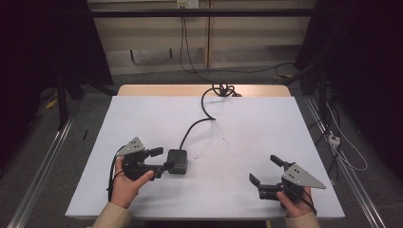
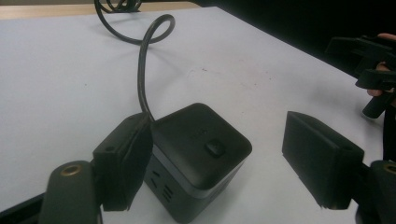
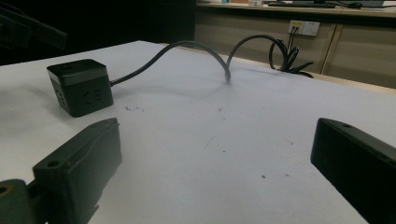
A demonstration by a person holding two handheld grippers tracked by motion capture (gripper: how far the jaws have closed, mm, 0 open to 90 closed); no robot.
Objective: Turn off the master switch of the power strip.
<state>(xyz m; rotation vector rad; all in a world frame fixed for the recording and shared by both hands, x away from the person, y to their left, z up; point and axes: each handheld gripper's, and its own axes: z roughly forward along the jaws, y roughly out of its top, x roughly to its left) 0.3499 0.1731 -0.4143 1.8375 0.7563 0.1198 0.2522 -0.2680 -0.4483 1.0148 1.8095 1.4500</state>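
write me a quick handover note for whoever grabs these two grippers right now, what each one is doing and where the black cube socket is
Left gripper: open, jaws standing either side of the black cube socket; one jaw is right against its side, the other well clear. Nothing is gripped yet.
Right gripper: open and holding nothing, low over the white table at the near right, well away from the cube.
The cube sits upright on the table, button on top, sockets on its sides. Its cable runs back in a loop to a coiled bundle at the far edge.
Done: left gripper lined up on the cube.
Left: probably close on the cube and lift, minding the trailing cable.
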